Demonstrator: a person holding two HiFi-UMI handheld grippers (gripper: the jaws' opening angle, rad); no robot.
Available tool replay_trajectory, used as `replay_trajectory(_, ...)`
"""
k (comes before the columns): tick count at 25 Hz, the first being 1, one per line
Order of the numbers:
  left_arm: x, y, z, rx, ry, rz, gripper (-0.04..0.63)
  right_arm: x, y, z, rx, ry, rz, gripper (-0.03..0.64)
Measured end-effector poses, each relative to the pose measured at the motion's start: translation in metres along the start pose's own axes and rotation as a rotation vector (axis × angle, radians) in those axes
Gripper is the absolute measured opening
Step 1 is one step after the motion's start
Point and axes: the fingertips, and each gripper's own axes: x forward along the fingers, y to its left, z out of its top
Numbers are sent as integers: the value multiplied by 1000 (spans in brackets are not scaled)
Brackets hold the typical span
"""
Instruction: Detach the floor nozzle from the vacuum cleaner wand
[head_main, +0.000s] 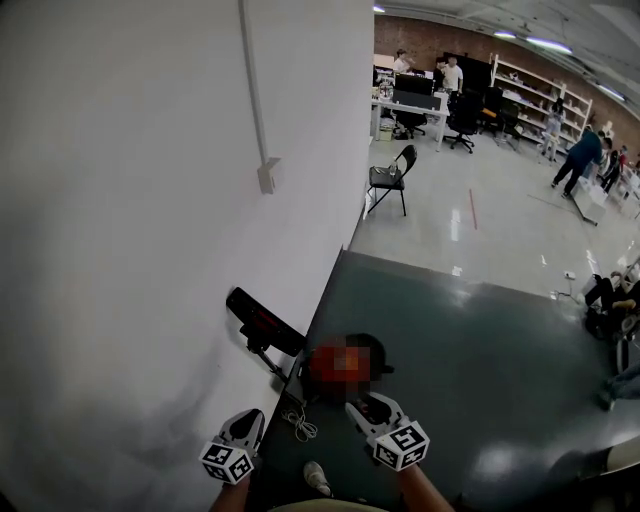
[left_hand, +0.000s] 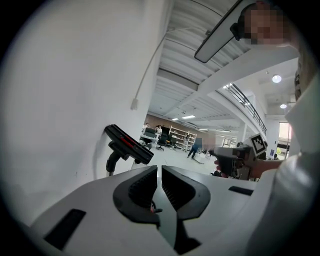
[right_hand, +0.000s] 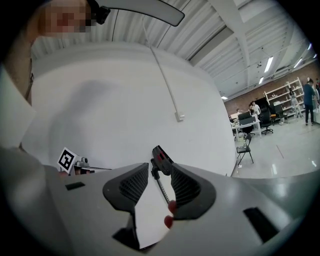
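A vacuum cleaner leans upside down against the white wall. Its black floor nozzle with a red stripe is at the top, on a thin wand that runs down to the red body on the dark floor. Low in the head view, my left gripper and right gripper are both short of the vacuum and touch nothing. The left gripper is shut and empty, with the nozzle ahead to its upper left. The right gripper is shut with a slim gap, through which the nozzle and wand show at a distance.
The white wall with a cable conduit and small box fills the left. A white cord lies on the dark floor mat. A black folding chair stands beyond it; desks, shelves and several people are far back.
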Motion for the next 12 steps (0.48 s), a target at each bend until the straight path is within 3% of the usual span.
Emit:
replay_trajectory(8,14,34,12,-16,-19,-33,15,39,-11,8,5,17,-25,129)
replay_trajectory(12,23,57,7,-34,-20,-14,15,64,-15,16,42,-1,-25,129)
